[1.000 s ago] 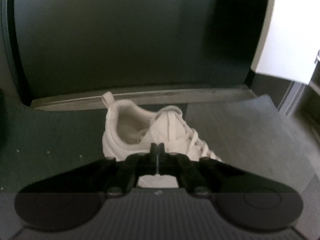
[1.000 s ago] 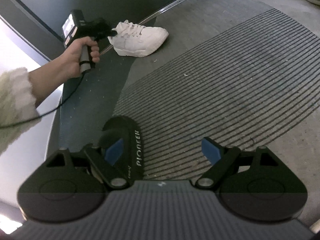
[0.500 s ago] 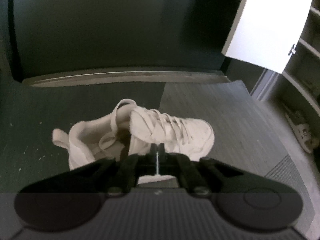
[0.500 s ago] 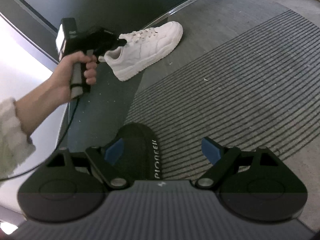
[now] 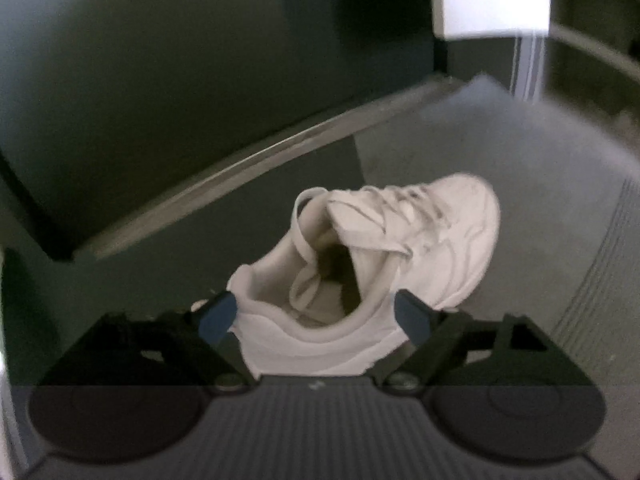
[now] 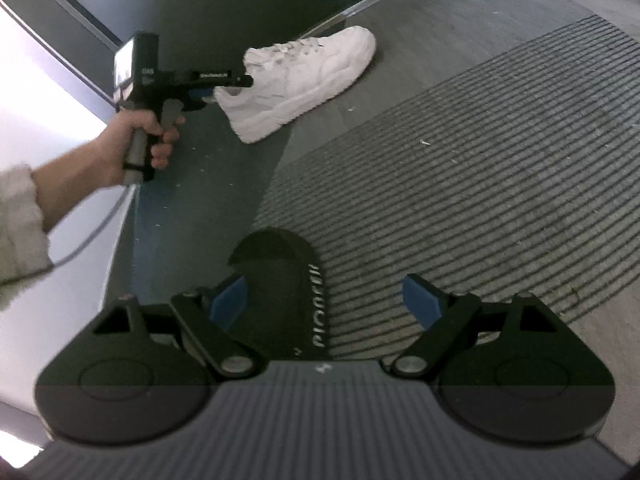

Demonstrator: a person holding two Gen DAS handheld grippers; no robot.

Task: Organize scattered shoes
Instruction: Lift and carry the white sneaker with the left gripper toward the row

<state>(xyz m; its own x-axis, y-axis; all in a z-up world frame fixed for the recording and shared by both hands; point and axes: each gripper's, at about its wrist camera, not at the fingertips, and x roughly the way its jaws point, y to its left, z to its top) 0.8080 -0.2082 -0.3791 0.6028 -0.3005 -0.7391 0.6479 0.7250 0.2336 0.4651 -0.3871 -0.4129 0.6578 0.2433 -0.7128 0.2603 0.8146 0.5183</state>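
Opening around the sneaker (image 5: 360, 280), your left gripper (image 5: 316, 316) should withdraw straight; right gripper (image 6: 332, 300), wide and empty, straddles the slipper (image 6: 280, 292).

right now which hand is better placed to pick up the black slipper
Right. The right gripper is open with the black slipper just ahead, near its left finger. The left gripper is opening around the white sneaker's heel.

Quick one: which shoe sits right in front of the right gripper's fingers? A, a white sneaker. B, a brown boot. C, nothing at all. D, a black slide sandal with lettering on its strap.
D: the right wrist view shows the black slide sandal lying on the floor just beyond the open right gripper, while the white sneaker lies farther off by the left gripper.
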